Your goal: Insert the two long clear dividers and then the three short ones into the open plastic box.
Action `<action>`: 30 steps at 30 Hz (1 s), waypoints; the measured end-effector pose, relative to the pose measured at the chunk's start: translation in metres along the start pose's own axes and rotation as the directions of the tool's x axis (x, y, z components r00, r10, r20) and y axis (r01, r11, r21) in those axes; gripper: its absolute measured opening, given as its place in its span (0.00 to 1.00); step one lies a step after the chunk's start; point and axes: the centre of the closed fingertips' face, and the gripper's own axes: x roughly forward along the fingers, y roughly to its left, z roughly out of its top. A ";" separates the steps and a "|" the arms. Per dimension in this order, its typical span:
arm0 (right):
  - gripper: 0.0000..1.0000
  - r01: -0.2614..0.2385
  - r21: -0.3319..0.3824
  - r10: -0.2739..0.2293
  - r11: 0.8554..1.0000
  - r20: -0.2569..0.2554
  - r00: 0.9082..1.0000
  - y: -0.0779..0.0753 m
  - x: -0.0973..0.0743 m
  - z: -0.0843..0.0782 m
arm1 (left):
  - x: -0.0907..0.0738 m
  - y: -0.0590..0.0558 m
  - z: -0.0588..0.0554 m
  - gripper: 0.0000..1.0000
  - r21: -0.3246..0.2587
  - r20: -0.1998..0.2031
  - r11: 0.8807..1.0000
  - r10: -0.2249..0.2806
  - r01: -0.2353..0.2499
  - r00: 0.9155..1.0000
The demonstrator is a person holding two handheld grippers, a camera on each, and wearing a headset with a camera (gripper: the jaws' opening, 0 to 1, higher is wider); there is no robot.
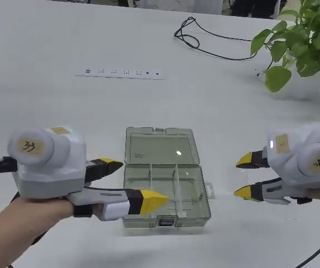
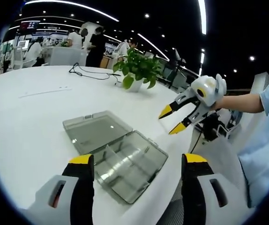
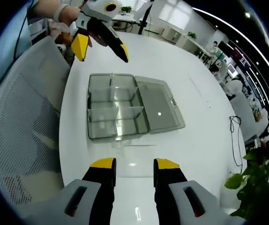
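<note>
Looks partly done. Open box (image 1: 166, 219) at mid-table between the grippers, lid laid flat on the far side. Dividers (image 3: 117, 107) already upright inside: in the right gripper view, one long wall across the tray and shorter ones branching off it to make several cells. Cannot fix the exact count, clear plastic on clear plastic. Seems to be a thin clear strip (image 3: 135, 145) on the table just beside the box, on the side nearer the right gripper; possibly a divider left to seat, but too faint to say. By that reading, probably one or two pieces left.

Left gripper (image 1: 137, 179) low at the box's left edge, jaws wide apart, nothing between them. Right gripper (image 1: 242, 177) off to the box's right, clear of it, jaws also apart and empty. No divider in either.

White table (image 1: 48, 111), smooth and glossy enough to mirror ceiling lights. Farther back on it: a flat power strip (image 1: 120, 72), a looped black cable (image 1: 204, 42), a leafy plant (image 1: 305, 39) in a white pot. A mesh chair (image 3: 26, 122) at the near edge. Beyond, a large dark-ceilinged room with strip lights, more desks, and people standing far off.
</note>
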 end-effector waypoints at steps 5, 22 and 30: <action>0.32 0.030 -0.054 -0.028 0.998 0.037 0.999 -0.004 -0.003 0.031 | 0.011 -0.007 0.013 0.65 -0.067 0.018 0.997 -0.026 0.027 0.999; 0.32 0.134 -0.249 -0.128 0.959 0.041 0.991 0.006 0.012 0.090 | 0.028 -0.017 0.022 0.24 -0.295 0.040 0.951 -0.083 0.091 0.996; 0.32 0.129 -0.276 -0.120 0.953 0.050 0.992 0.014 0.018 0.100 | 0.033 -0.017 0.016 0.17 -0.359 0.036 0.927 -0.104 0.110 0.994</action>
